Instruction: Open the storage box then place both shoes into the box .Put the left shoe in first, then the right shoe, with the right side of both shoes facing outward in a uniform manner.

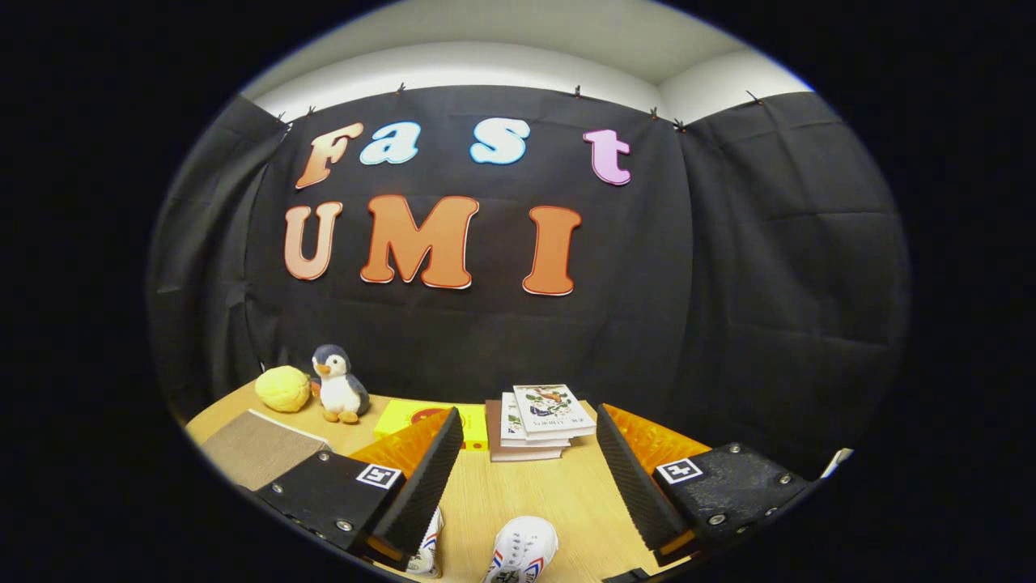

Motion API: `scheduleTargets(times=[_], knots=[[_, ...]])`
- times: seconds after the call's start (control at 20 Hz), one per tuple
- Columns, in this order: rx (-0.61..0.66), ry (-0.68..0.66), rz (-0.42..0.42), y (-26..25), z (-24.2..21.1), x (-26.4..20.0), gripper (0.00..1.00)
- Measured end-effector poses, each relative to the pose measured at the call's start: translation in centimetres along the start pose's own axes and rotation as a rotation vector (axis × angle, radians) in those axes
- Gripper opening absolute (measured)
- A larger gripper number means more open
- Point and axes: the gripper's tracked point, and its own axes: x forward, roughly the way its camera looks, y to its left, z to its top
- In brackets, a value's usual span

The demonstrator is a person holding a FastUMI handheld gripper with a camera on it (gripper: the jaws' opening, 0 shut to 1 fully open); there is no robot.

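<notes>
Claw (526, 478) spread wide above wooden surface (534, 494), gripping nothing; two white shoes (522, 555) (toes only) at btm ctr; book stack (538, 421) beyond, penguin toy (340, 385) ctr-left.

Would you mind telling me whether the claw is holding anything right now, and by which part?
Nothing is held: the claw is open above the table, with a white shoe lying below, between its fingers.

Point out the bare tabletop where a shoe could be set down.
The open gripper frames bare table between its fingers, running from the white shoe to the book stack. The back is crowded: yellow ball, penguin, yellow box.
</notes>
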Motion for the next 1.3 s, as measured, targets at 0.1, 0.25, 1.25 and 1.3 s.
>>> scheduleTargets(times=[0.1,0.25,1.25,1.3], knots=[[-0.016,0.013,0.018,0.5,-0.5,0.3,0.99],[-0.008,0.044,0.047,0.8,-1.3,0.5,0.99],[0.688,0.64,0.721,18.8,-14.5,-3.4,0.98],[0.712,0.667,0.758,19.7,-14.9,-4.0,0.98]])
